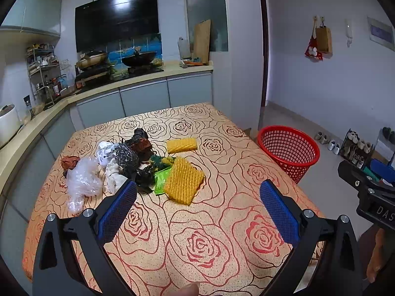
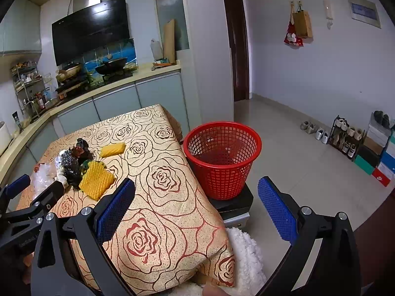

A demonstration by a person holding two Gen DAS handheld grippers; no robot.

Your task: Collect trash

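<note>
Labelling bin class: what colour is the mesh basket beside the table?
Red basket, clearest in the right wrist view.

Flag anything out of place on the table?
A heap of trash clutters the rose-patterned tablecloth: crumpled bags, wrappers, yellow foam netting. The red basket beside the table looks empty. Nothing spilled or damaged.

The left gripper [image 1: 197,207] and right gripper [image 2: 196,206] look alike: black angular arms, silver round screws at the joints, and fingers faced with blue textured pads [image 1: 280,213]. White lettering, perhaps "DAS", marks one black body. Bare skin, seemingly a fingertip, shows at the near edge.
</note>
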